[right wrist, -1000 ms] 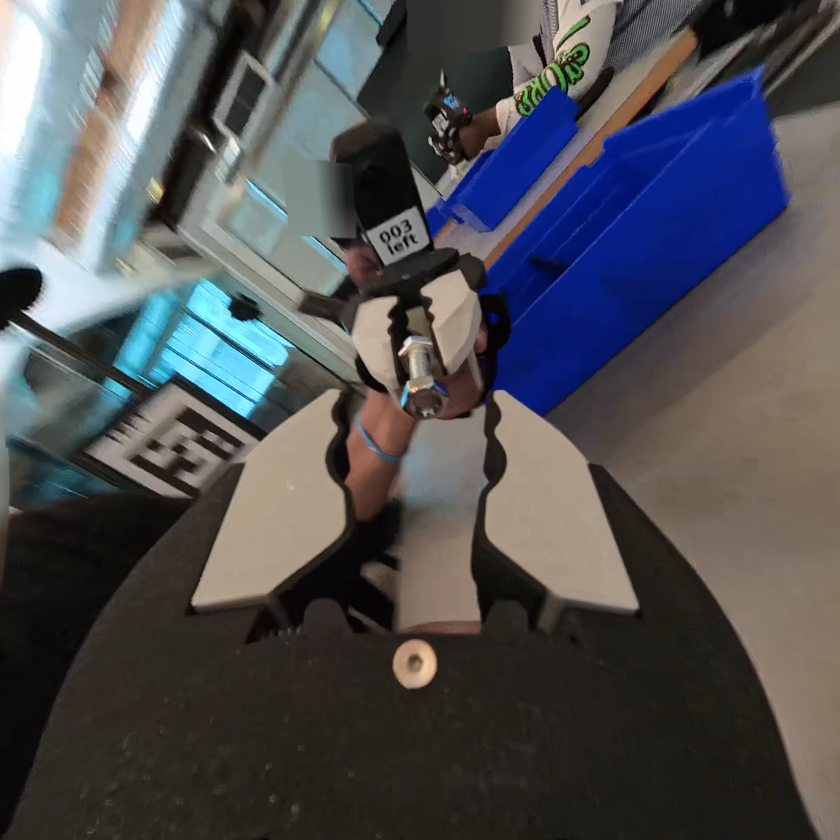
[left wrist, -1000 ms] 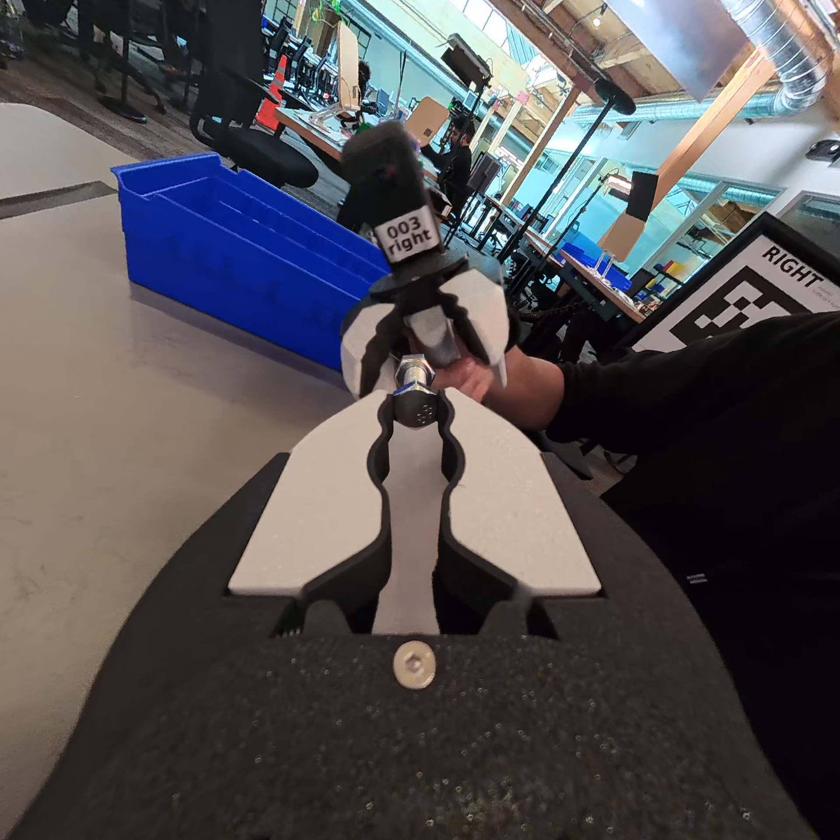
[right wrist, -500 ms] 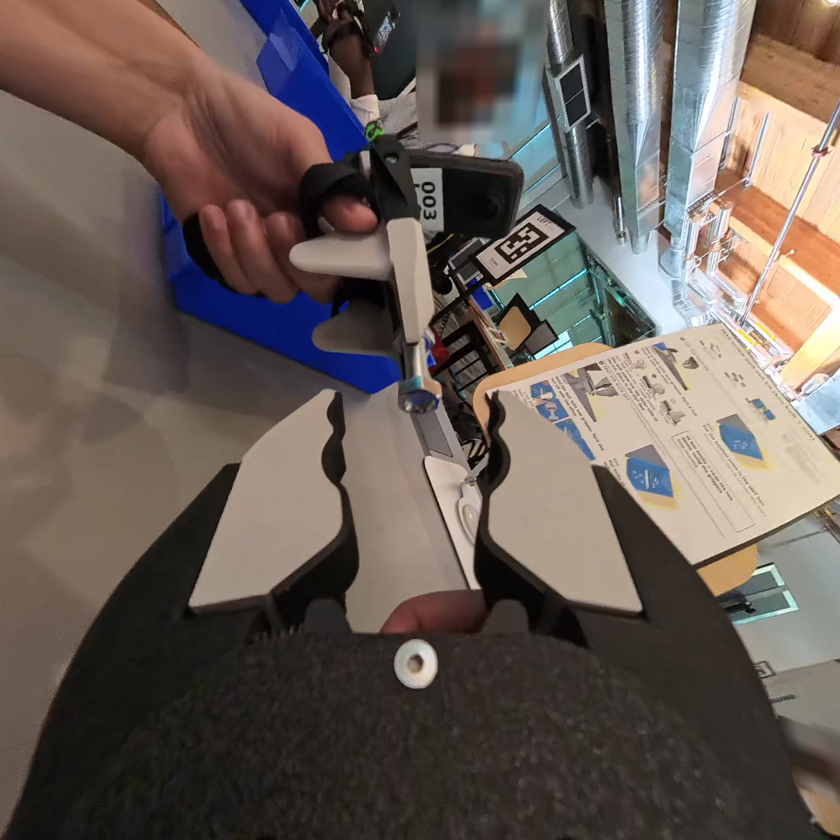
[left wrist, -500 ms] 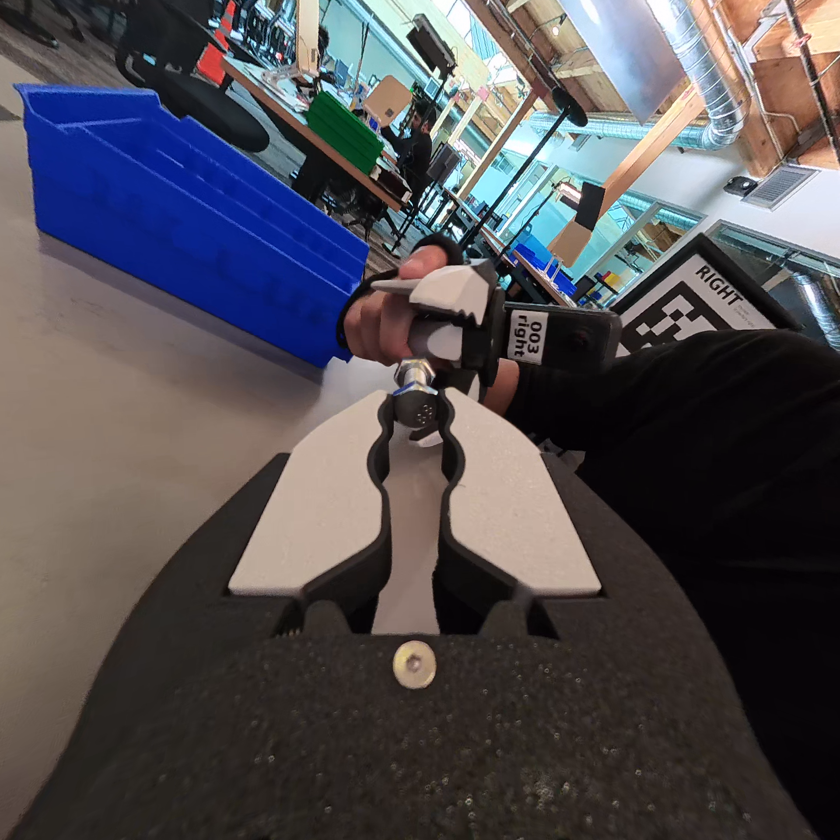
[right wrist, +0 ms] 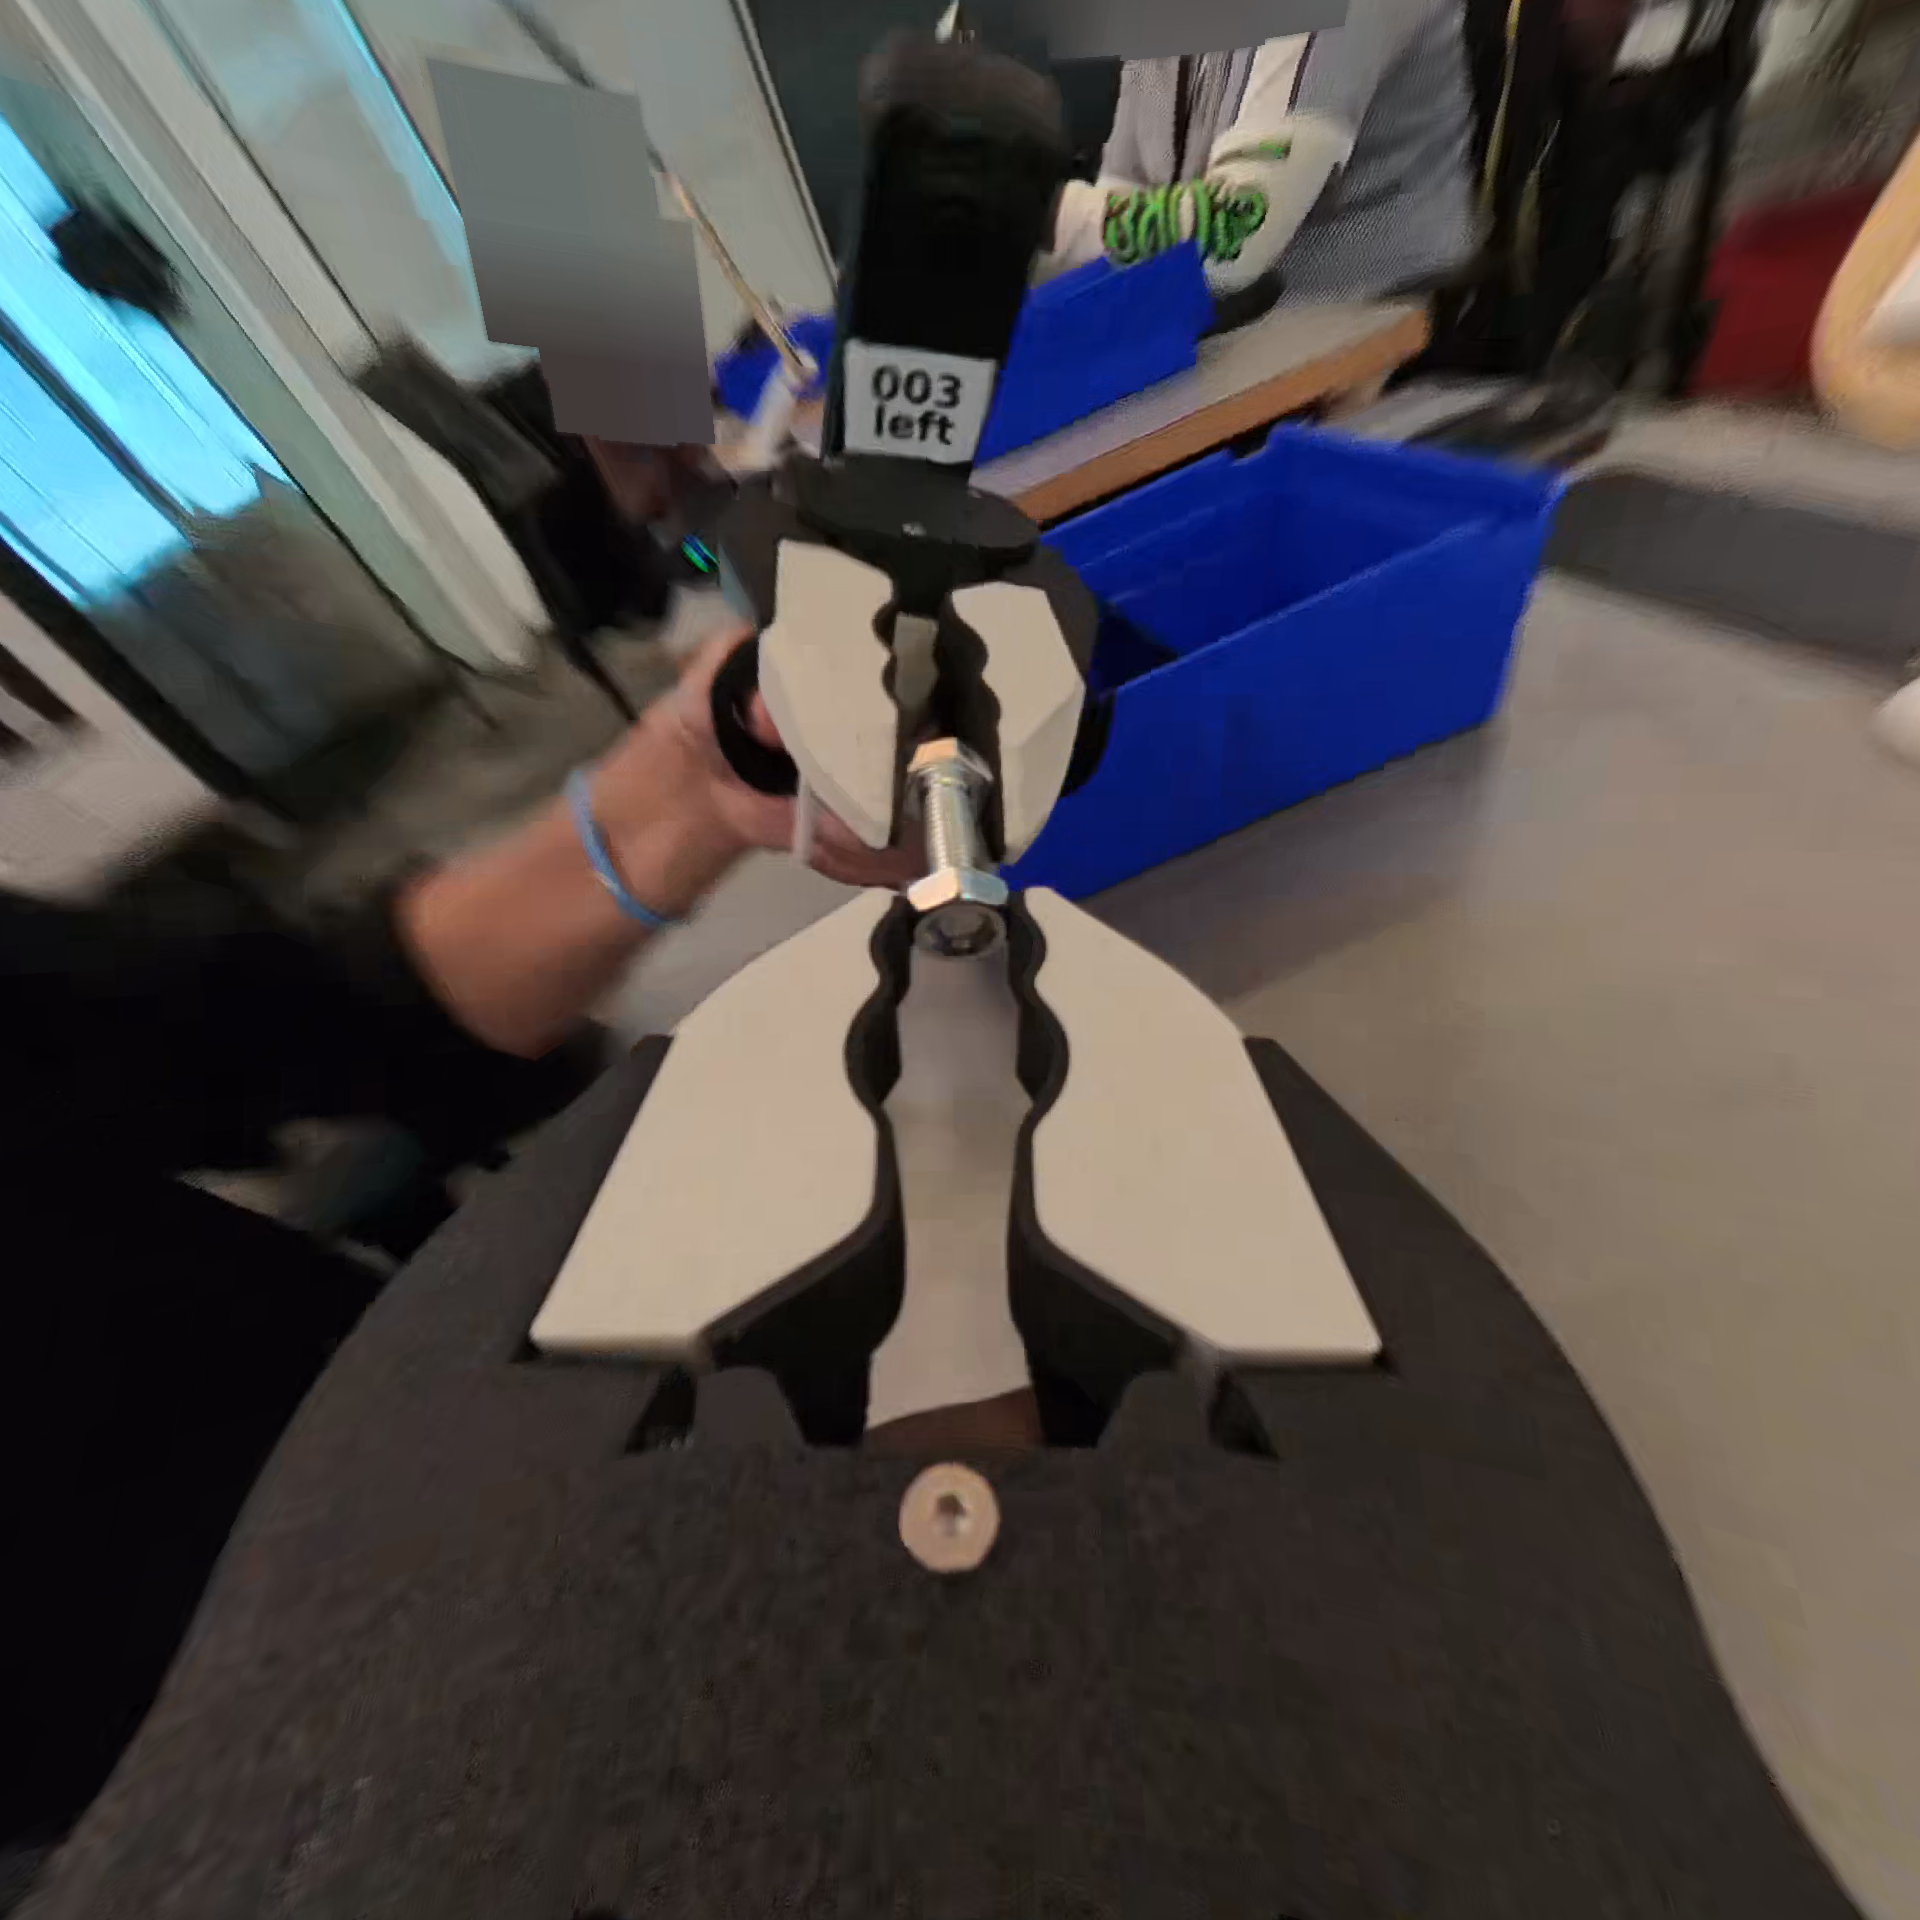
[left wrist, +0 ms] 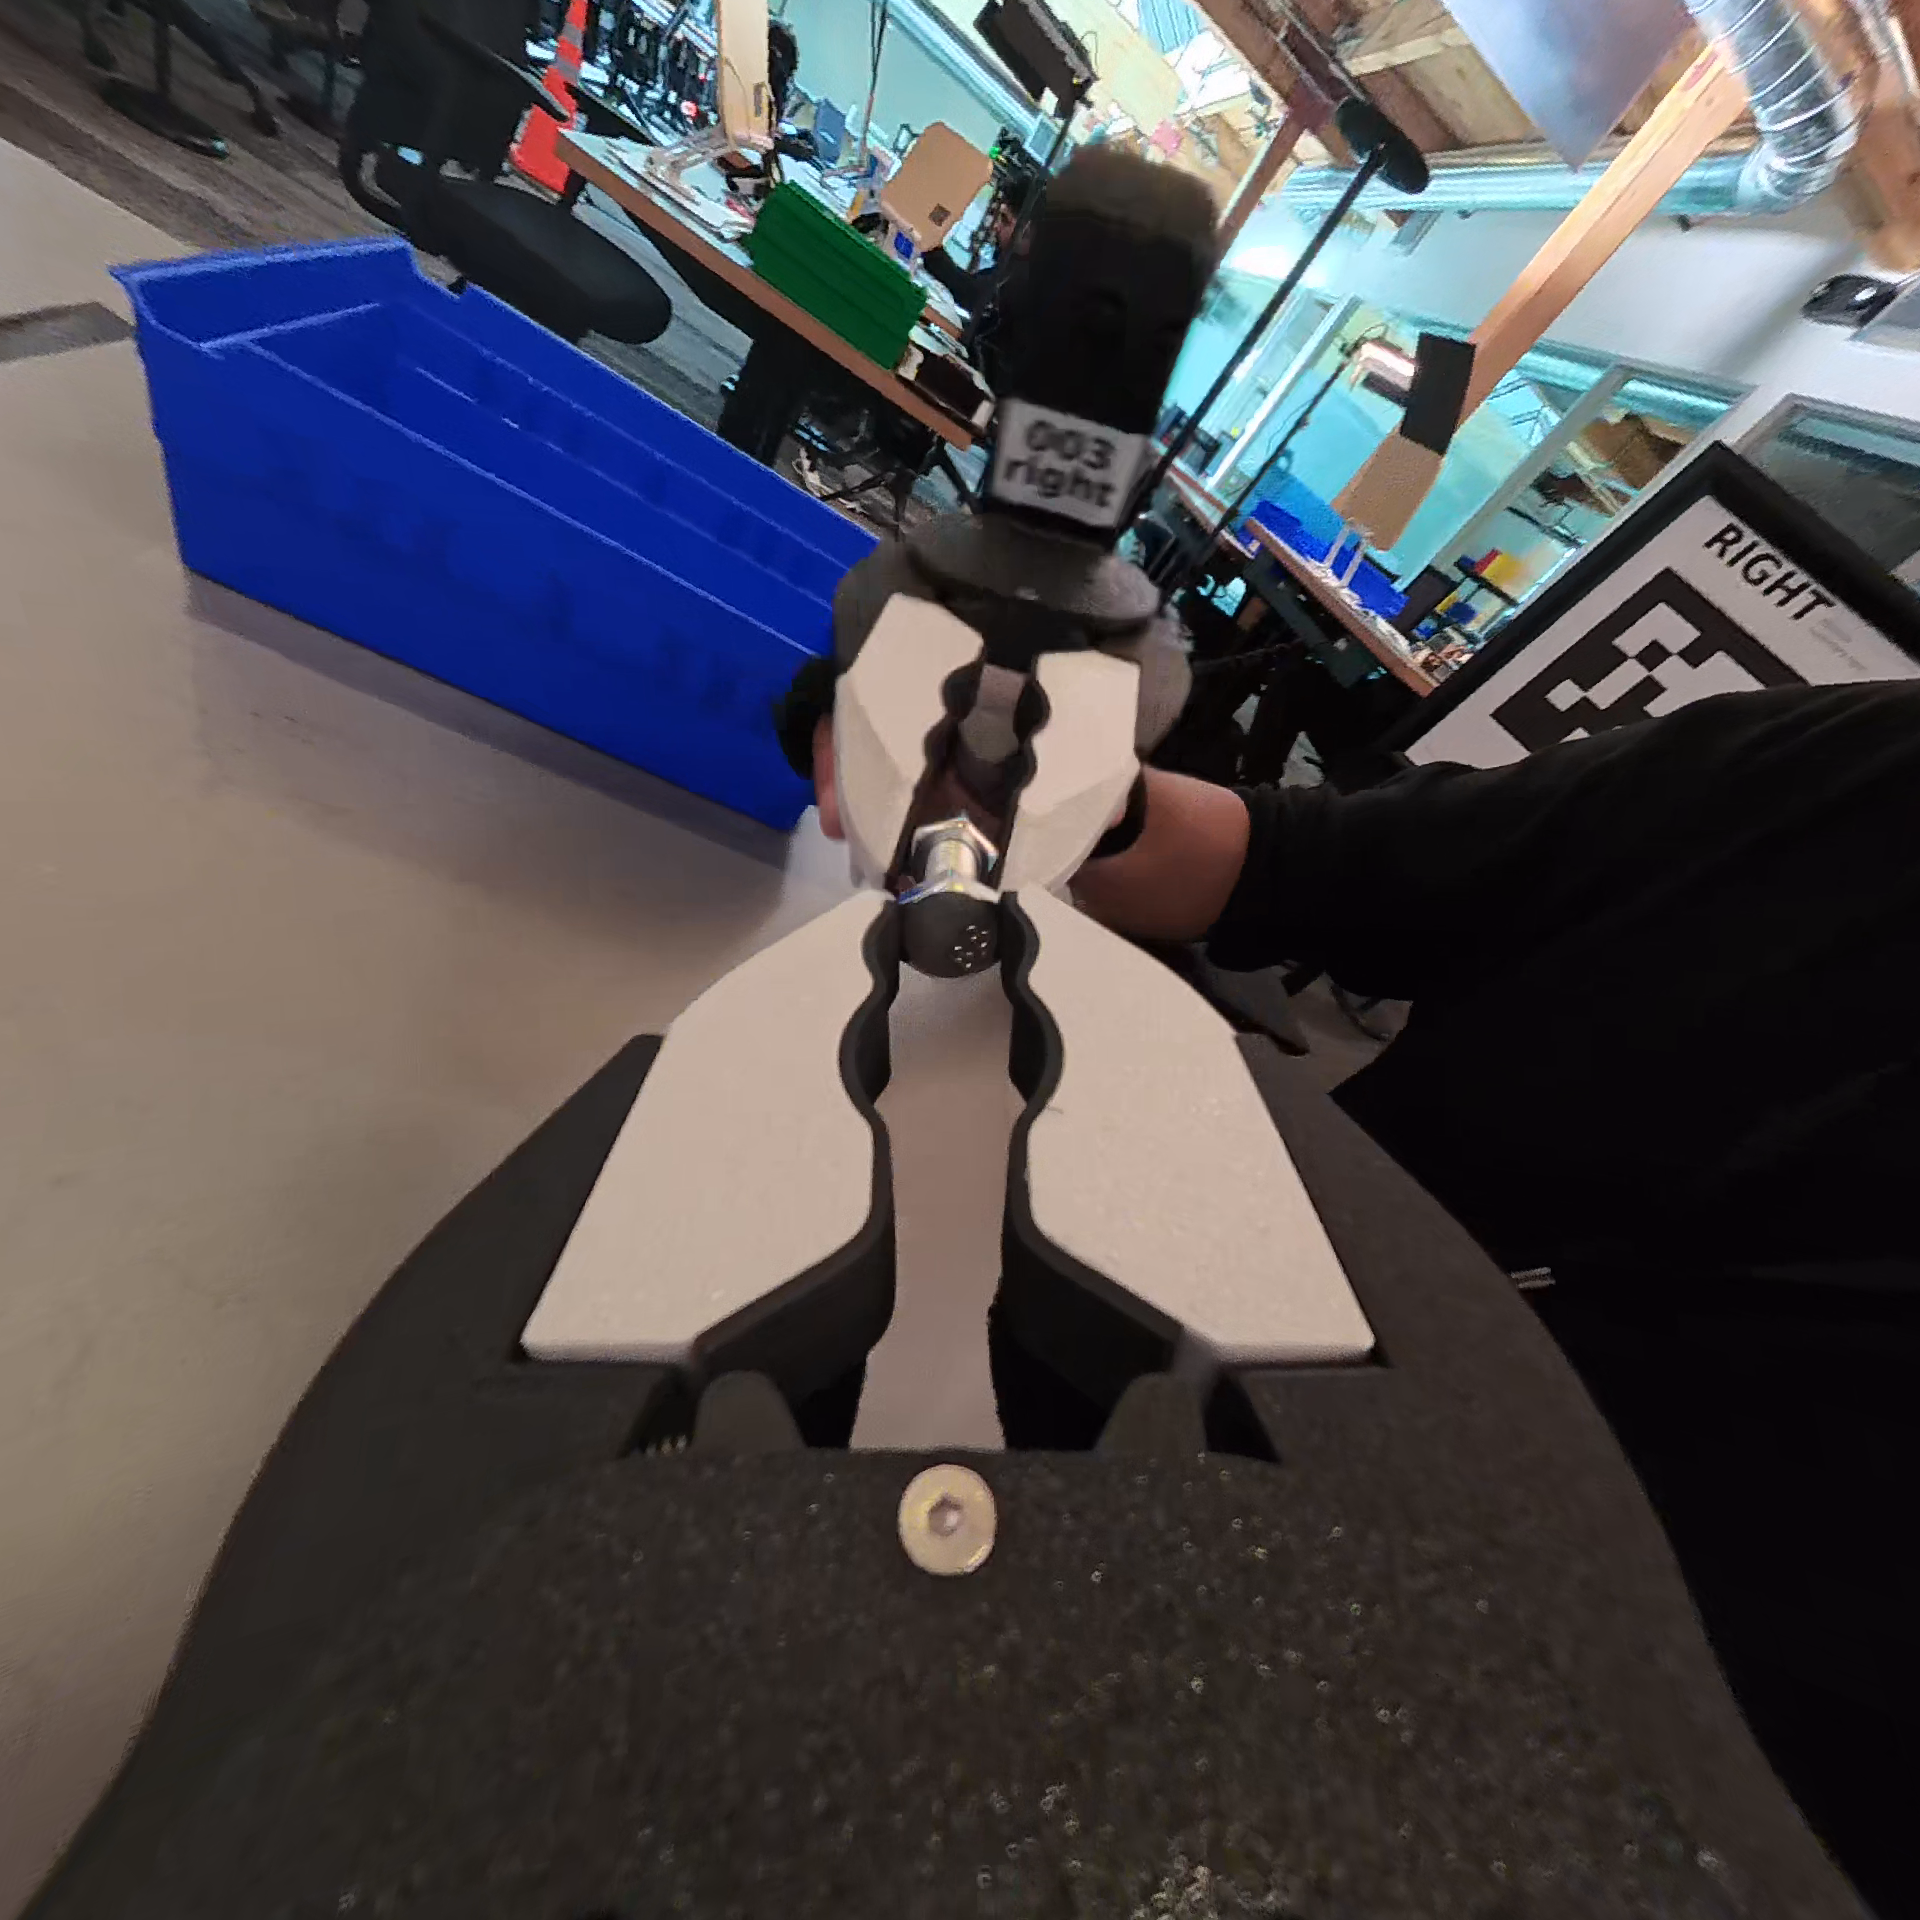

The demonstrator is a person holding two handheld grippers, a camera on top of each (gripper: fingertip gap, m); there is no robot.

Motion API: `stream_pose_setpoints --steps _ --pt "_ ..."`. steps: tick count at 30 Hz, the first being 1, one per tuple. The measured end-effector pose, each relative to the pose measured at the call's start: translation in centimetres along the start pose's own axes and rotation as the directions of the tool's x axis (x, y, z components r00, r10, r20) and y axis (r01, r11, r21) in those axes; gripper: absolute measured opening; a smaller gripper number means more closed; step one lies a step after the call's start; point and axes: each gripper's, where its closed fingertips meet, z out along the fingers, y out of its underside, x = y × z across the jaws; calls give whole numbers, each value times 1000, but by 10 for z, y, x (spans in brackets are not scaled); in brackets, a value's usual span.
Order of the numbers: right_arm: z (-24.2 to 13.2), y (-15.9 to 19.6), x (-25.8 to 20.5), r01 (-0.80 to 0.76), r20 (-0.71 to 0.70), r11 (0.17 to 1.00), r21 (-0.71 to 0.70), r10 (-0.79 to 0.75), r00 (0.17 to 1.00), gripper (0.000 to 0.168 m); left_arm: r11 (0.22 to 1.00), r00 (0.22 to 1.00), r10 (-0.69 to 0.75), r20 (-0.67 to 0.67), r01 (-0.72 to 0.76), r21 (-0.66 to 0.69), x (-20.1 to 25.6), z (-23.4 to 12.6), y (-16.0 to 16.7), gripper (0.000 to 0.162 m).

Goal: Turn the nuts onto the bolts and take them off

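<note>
Mid-threading, I'd judge: left gripper [left wrist: 951, 940] pinches the bolt [right wrist: 948, 821] head, right gripper [right wrist: 958, 925] clamps the nut [right wrist: 958, 889] at its tips; next needs another coaxial twist.

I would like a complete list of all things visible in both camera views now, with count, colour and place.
bolt: one, silver, head held by the left gripper
nut: one, silver, on the bolt's end, in the right gripper's tips
bin: one, blue, on the table behind the grippers
table: one, light grey
marker board: one, black and white, at right
left gripper: white fingers, shut on the bolt
right gripper: white fingers, shut on the nut
</note>
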Motion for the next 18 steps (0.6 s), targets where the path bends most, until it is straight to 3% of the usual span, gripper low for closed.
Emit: stream_pose_setpoints --steps 2,5,7,8,10,12,14,16,18 --pt "3 -5 -4 -314 128 949 25 308 943 18 1000 1000 17 6 -17 23 1 -4 -4 17" --pt "4 -13 0 -701 312 713 14 663 680 17 999 999 27 42 -28 24 -3 -6 -5 17" --pt "5 -9 3 -830 374 556 -29 777 507 18 1000 997 27 72 -27 4 -8 -5 -2 17" --pt "4 -9 3 -838 390 544 -32 779 491 18 1000 997 21 72 -22 7 -9 -5 -2 17" --pt "5 -7 5 -797 372 604 -8 741 559 19 1000 997 1 73 -2 22 -11 -6 -4 17" --pt "5 -8 6 -714 343 700 22 665 663 47 999 998 -19 64 16 43 -12 -7 -7 17" --pt "8 4 9 -565 229 825 -2 550 803 59 997 998 -34 58 30 64 -12 -11 -9 17" --pt "11 21 15 -346 86 935 -75 352 932 80 996 997 -47 63 42 77 -14 -14 -12 17" --pt "12 32 22 -44 -29 983 -179 40 999 78 995 996 -66 52 62 81 -13 -16 -12 17"
